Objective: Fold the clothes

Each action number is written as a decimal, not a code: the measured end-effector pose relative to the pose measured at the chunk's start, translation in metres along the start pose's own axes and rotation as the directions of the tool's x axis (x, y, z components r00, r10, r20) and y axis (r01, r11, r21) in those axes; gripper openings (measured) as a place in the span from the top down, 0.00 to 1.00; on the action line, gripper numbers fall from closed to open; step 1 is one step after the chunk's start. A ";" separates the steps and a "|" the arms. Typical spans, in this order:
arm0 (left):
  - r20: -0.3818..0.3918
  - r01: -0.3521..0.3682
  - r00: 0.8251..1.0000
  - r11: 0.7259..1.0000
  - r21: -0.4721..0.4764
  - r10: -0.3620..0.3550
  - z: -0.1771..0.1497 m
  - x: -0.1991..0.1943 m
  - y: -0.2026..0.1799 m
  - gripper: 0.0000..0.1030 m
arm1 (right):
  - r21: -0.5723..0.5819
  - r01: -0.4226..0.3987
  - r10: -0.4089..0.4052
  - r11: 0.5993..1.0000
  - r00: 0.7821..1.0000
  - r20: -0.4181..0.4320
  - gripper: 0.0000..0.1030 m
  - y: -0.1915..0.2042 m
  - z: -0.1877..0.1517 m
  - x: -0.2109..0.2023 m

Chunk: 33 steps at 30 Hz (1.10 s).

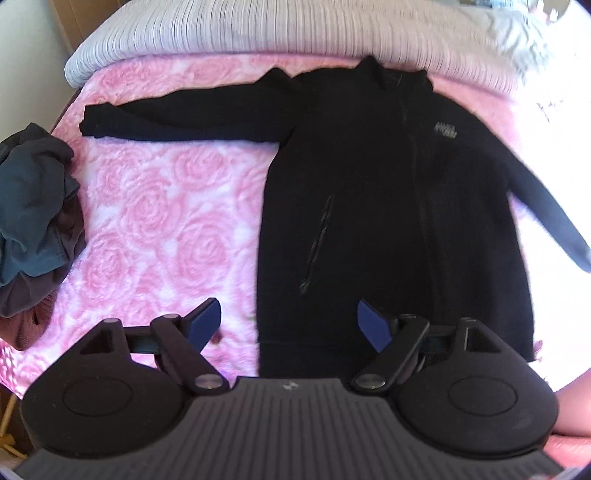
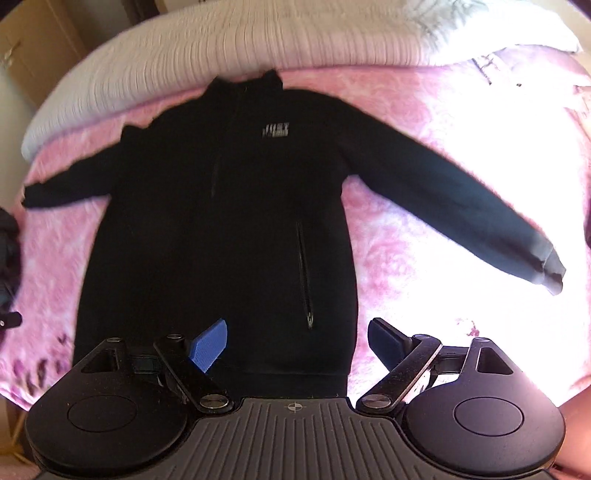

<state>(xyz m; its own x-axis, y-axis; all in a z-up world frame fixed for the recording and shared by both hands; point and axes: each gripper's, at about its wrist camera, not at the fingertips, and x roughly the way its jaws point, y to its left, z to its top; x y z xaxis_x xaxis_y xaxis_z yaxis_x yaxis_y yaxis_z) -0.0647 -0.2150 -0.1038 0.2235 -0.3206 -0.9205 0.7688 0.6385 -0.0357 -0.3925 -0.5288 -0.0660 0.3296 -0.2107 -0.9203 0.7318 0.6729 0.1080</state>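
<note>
A black zip-up jacket (image 1: 388, 206) (image 2: 221, 229) lies flat and face up on the pink rose-patterned bedspread (image 1: 155, 206) (image 2: 399, 258), collar toward the far side. Both sleeves are spread out sideways, and a small grey logo sits on the chest. My left gripper (image 1: 290, 321) hangs above the jacket's lower left hem, open, blue pads wide apart with nothing between them. Over the lower right hem hovers my right gripper (image 2: 297, 339), also open and empty.
A crumpled pile of dark grey and maroon clothes (image 1: 33, 221) sits at the bed's left edge. A white ribbed pillow or blanket (image 1: 295, 29) (image 2: 221, 48) runs along the far side. Bright sunlight washes out the bedspread on the right.
</note>
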 end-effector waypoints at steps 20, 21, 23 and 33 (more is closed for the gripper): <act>0.148 -0.032 0.989 0.999 0.040 0.026 0.021 -0.062 -0.025 0.21 | -0.027 0.017 -0.015 0.999 0.995 0.101 0.16 0.017 -0.003 -0.054; 0.145 -0.034 0.989 0.998 0.046 0.027 0.019 -0.061 -0.026 0.21 | -0.037 0.019 -0.015 0.999 0.995 0.099 0.16 0.019 -0.005 -0.054; 0.134 -0.034 0.991 0.998 0.057 0.026 0.014 -0.059 -0.028 0.21 | -0.055 0.021 -0.016 0.998 0.995 0.094 0.16 0.024 -0.010 -0.053; 0.044 -0.043 0.998 0.997 0.058 0.041 -0.021 -0.038 -0.029 0.21 | -0.087 0.011 -0.011 0.996 1.000 0.008 0.16 0.027 -0.046 -0.033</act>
<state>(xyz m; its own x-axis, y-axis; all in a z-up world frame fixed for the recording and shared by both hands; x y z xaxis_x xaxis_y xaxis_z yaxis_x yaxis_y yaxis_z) -0.1078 -0.2064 -0.0758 0.2806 -0.3247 -0.9032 0.7920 0.6099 0.0268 -0.4106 -0.4709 -0.0498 0.3266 -0.2234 -0.9184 0.6810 0.7295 0.0647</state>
